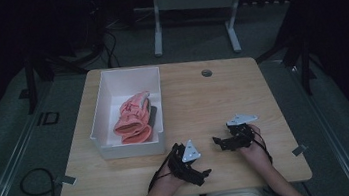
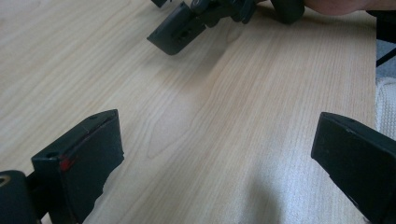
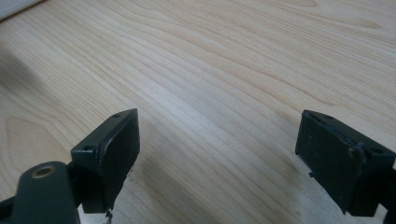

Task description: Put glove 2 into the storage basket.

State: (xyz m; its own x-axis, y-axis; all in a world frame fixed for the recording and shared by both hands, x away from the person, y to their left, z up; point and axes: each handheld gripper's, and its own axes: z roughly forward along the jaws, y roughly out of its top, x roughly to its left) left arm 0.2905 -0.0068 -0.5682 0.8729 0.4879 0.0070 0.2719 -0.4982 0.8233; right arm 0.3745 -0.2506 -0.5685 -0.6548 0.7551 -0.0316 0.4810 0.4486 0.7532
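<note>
Resting low at the near edge of the table (image 1: 198,100), both grippers are held with their jaws spread wide and nothing between them. The left gripper (image 1: 203,174) is seen in the high view just below the near right corner of the white bin (image 1: 106,93), its jaws turned toward the person's right. In the left gripper view, bare wood grain is seen between its two black jaws, and the right gripper (image 2: 175,32) is seen farther off at the top, one of its jaws tilted down toward the table. The right gripper (image 1: 219,142) is placed a little farther forward, with its jaws turned to the person's left, so that the two grippers are near each other but apart. In the right gripper view, plain wood is seen between the parted jaws.

The pink gloves (image 1: 133,118) are found lying inside the white bin, bunched together toward its near right part, one overlapping the other. They are well apart from both pairs of jaws and are touched by neither. The near wall of the bin stands between the gloves and the left gripper.

A small round grey grommet (image 1: 206,73) is set in the table near its far edge. A cable is trailed from each gripper back toward the person.
</note>
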